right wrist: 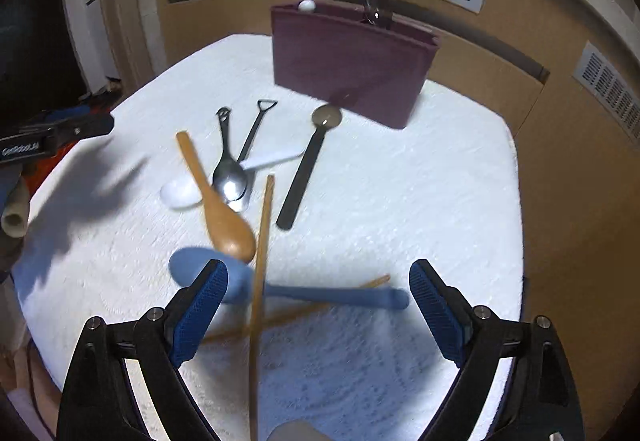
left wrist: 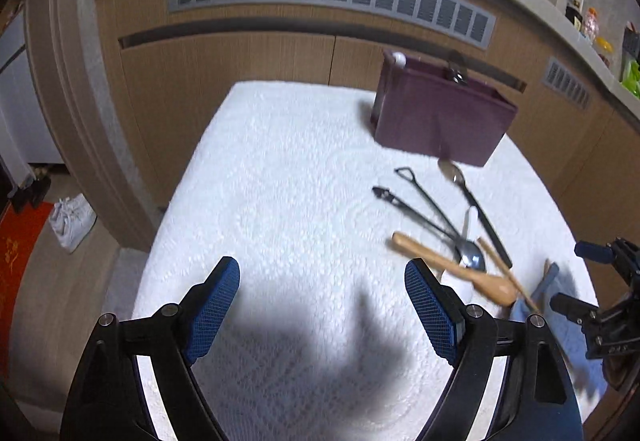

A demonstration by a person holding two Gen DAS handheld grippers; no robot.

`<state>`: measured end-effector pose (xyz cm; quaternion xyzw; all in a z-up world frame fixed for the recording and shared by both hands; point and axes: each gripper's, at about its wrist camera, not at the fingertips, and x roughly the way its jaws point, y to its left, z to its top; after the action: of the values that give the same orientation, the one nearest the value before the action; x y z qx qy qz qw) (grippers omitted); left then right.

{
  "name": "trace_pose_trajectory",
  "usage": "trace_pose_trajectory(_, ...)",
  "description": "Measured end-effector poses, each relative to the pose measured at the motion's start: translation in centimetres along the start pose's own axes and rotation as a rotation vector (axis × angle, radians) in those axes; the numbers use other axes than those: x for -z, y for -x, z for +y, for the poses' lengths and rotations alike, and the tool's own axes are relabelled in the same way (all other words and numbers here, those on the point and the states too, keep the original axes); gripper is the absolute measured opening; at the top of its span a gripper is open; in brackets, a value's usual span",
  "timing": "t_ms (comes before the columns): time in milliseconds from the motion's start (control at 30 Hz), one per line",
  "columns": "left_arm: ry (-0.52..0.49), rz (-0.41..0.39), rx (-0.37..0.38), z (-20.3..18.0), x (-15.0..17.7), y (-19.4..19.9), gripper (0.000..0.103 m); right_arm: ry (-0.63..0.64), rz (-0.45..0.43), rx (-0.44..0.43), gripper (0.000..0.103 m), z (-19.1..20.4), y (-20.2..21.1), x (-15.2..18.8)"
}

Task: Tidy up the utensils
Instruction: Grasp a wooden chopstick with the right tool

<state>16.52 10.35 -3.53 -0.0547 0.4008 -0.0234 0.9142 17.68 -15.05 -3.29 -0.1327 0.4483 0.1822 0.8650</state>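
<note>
1. Both tools stood spread wide with nothing between their blue pads: the left gripper hung over bare white cloth, while the right gripper hovered above the crossed chopsticks and the blue spoon.
2. The loose utensils lay heaped near the table's middle, in front of the maroon holder, which already had a white-tipped piece and a metal one poking out.
3. The wooden spoon and chopsticks looked light and stiff; I judged mid-shaft the safest grip. The steel spoon seemed slick, lying flat and partly under others, so its handle was the better hold. The white plastic spoon looked pinned beneath the pile.
4. The black-handled spoon lay apart, its bowl close to the holder.
5. Only the right camera showed the blue spoon whole and both chopsticks; the left camera showed the pile from the side, and the right tool at the frame's edge.
</note>
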Motion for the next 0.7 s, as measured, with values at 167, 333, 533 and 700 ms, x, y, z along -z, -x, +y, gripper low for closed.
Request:
trace_pose_trajectory(167,0.012,0.022,0.015,-0.2,0.1,-1.1,0.085,-0.054,0.035,-0.044,0.065,-0.6,-1.3,-0.4)
trace_pose_trajectory(333,-0.048,0.042,0.074,-2.4,-0.8,-2.3,0.085,-0.095,0.081,-0.138,0.025,0.5,-3.3,-1.0)
trace_pose_trajectory(533,-0.160,0.075,0.179,-6.2,-1.6,-3.6,0.085,-0.092,0.099,-0.020,0.006,-0.3,-3.9,-0.9)
trace_pose_trajectory(700,-0.220,0.101,0.258,-8.6,-3.2,-5.9,0.083,-0.235,0.089,-0.013,0.012,-4.6,-3.2,-0.2)
